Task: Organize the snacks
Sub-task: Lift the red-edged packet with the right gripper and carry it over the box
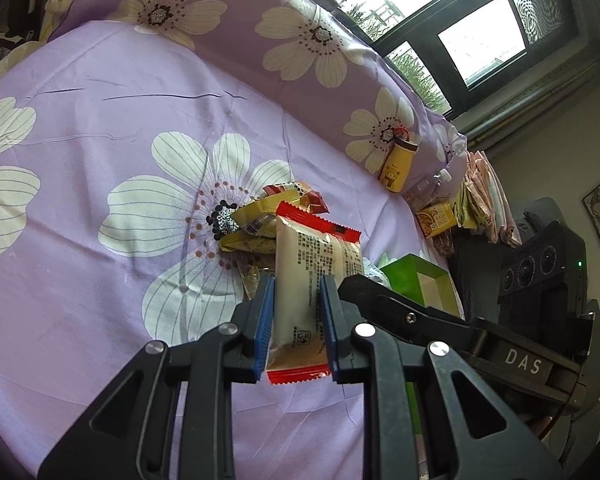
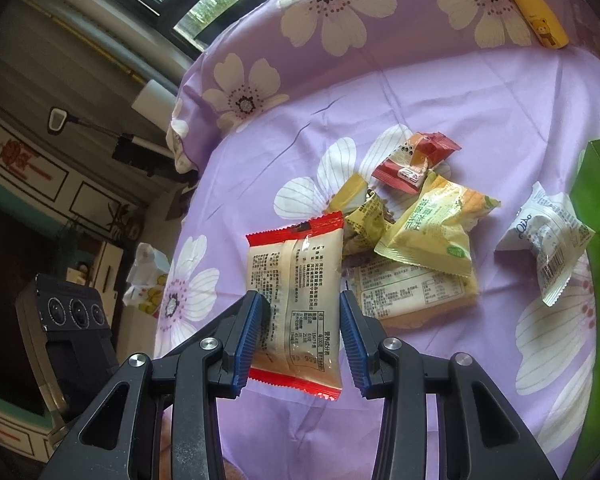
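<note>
Left wrist, K: left gripper pinches the red-edged packet over the bedsheet (snack pile just behind).
M: Right wrist: right gripper straddles a second packet; whether it is gripped cannot be told.
</note>
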{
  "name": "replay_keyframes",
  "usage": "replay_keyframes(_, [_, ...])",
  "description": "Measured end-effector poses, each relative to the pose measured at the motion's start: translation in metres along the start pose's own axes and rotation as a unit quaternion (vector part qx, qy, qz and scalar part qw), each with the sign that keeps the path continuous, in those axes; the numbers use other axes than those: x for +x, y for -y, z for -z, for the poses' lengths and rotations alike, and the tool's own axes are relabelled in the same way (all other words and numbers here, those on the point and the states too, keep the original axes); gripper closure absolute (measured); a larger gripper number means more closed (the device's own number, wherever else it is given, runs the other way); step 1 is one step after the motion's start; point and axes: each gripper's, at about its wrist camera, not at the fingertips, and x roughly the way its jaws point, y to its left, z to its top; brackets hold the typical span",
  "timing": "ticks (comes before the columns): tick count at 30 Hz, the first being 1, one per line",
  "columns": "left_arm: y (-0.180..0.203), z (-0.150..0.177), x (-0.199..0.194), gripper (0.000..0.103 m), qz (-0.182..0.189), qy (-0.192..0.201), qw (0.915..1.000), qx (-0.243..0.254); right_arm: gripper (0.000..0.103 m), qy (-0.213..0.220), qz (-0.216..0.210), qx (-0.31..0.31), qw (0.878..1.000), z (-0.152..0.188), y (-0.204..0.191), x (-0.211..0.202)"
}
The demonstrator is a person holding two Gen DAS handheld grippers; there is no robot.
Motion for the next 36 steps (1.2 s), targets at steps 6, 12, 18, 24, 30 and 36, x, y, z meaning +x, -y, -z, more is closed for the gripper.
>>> replay_keyframes(6, [0.001,0.000,0.002,0.082,0.005,-0.005,1.0000,0.002,0.067,-0.002,-0.001,0.004,1.000,0.002,0.006,-0.003])
replay_keyframes(12, [0.001,-0.001,0.001,0.084,0.011,-0.006,0.9999,0.005,0.076,0.003,0.002,0.007,1.000,0.005,0.009,-0.007])
replay_keyframes(18, [0.004,0.000,0.001,0.084,0.021,-0.009,0.9997,0.008,0.078,0.011,0.000,0.004,1.000,0.007,0.011,-0.015])
replay_keyframes(24, [0.012,0.004,0.002,0.083,0.019,-0.012,0.9995,0.020,0.078,0.016,0.007,0.005,1.000,0.010,0.014,-0.023])
replay_keyframes(30, [0.016,0.007,-0.001,0.082,0.028,-0.012,0.9993,0.023,0.078,0.024,0.021,-0.010,0.999,0.012,0.010,-0.031])
replay_keyframes(36, [0.028,0.010,-0.002,0.082,0.029,-0.011,0.9990,0.033,0.078,0.034,0.036,-0.023,0.999,0.014,0.007,-0.043])
